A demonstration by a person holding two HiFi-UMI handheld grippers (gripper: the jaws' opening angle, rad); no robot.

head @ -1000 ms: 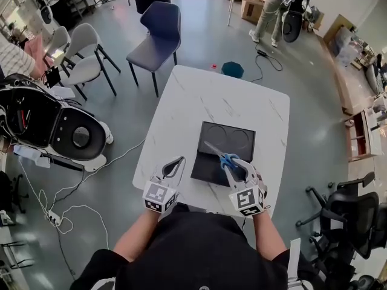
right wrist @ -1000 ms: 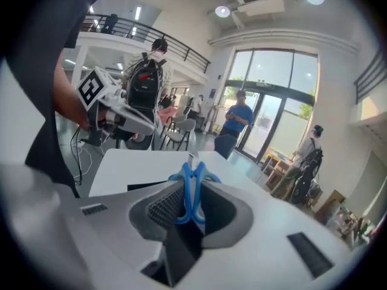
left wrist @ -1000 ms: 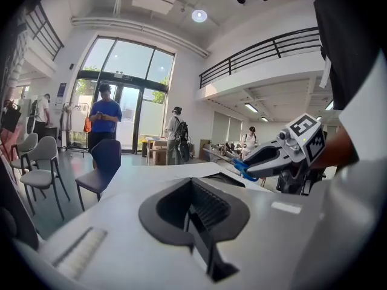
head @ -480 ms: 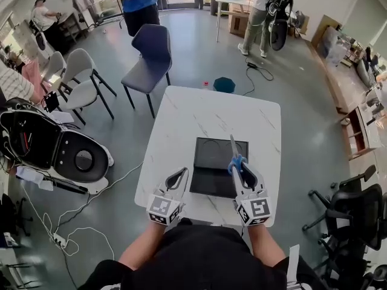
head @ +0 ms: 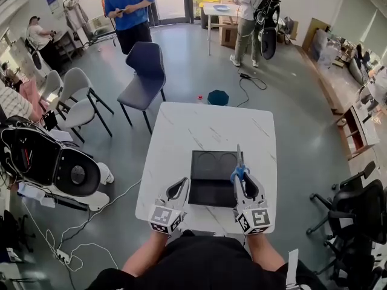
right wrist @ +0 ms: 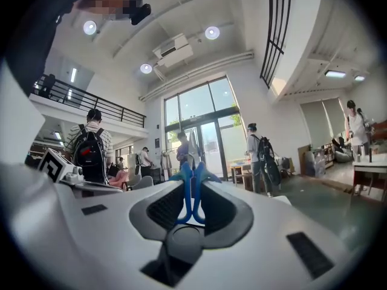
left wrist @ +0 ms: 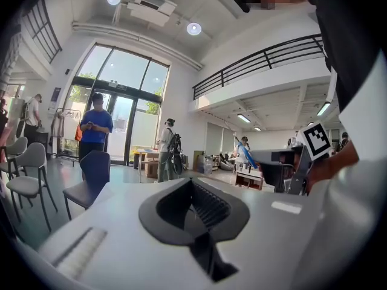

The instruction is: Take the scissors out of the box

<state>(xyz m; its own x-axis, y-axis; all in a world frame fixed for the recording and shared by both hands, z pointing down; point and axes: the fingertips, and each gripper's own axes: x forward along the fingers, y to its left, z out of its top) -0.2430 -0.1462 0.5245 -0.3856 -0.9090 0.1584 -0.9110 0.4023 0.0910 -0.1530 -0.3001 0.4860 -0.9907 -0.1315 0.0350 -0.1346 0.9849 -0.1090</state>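
Marble-white table (head: 211, 119) bears the black box (head: 208, 183) ahead of the left gripper (head: 177, 189), its jaws closed on nothing, while the right gripper (head: 242, 175) pinches the blue-handled scissors (head: 239, 169) above the box's right edge and should probably carry them clear with a firm grip.

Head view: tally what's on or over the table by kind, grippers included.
Scissors: 1, blue handles
Black box: 1
Grippers: 2, left gripper shut and empty, right gripper shut on the scissors
Total: 4
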